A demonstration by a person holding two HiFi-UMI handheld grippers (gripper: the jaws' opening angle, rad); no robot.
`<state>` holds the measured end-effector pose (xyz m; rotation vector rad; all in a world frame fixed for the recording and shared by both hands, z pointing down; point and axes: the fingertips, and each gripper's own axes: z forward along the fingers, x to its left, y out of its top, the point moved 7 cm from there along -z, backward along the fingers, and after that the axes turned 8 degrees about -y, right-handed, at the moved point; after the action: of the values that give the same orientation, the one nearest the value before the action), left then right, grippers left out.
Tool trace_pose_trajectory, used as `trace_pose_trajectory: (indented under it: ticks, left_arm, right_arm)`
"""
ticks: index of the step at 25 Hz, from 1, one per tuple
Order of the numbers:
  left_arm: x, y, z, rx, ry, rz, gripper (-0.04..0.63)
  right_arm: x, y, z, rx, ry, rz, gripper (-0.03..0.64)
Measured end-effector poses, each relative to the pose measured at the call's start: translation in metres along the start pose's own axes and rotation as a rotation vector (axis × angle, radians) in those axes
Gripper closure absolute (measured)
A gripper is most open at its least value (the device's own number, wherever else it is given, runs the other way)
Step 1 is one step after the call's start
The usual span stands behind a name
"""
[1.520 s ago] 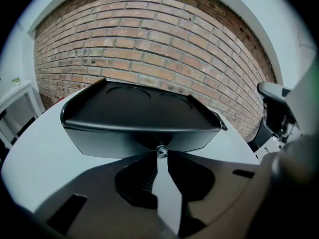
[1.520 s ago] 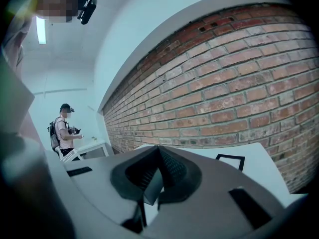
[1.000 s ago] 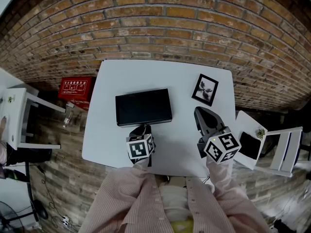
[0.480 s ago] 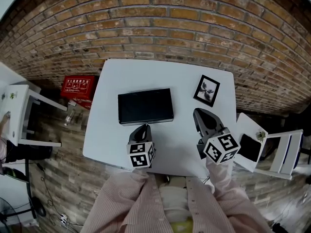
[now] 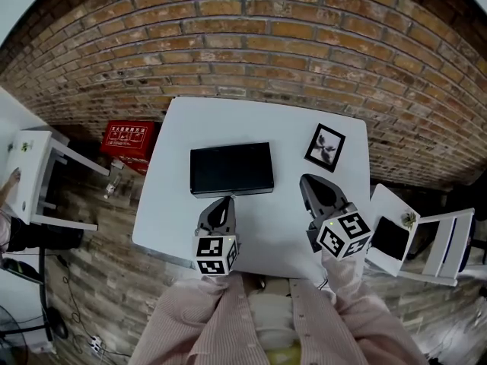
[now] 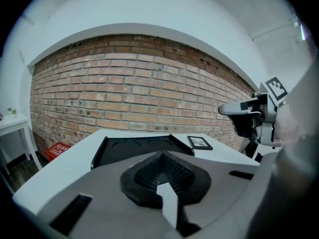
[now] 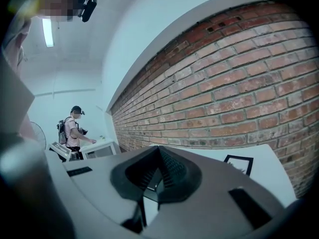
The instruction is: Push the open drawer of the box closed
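Left hand-held gripper (image 5: 226,201), jaws just together

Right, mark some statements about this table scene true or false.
The black box sits on the table. True.
The frame lies left of the black box in the head view. False: it lies to its right.
The left hand-held gripper grips the black box. False: its jaws have just closed with nothing between them.
A red box stands on the floor beside the table. True.
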<state>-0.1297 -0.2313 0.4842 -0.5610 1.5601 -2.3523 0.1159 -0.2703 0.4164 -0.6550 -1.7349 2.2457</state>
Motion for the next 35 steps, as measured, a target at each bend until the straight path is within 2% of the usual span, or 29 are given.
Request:
trace_pose_trajectory:
  ticks: [6,12,18,23,35]
  left_arm:
    - [-0.001,0.021,-0.024,-0.079,-0.002,0.037,0.6]
    - [0.001,0.043,-0.051,-0.155,-0.009,0.037,0.6]
    - [0.004,0.067,-0.075,-0.211,0.016,0.07,0.6]
    - [0.008,0.084,-0.093,-0.263,0.041,0.087,0.6]
    - [0.011,0.097,-0.106,-0.304,0.074,0.091,0.6]
  right_arm:
    - [0.006,0.0,-0.006,-0.023,0.018,-0.001,0.614]
    - [0.014,0.003,-0.013,-0.065,0.043,0.028,0.614]
    - [0.02,0.018,-0.023,-0.137,0.036,-0.043,0.614]
    - [0.021,0.029,-0.029,-0.183,0.029,-0.048,0.614]
    - [0.02,0.043,-0.031,-0.22,0.027,-0.073,0.614]
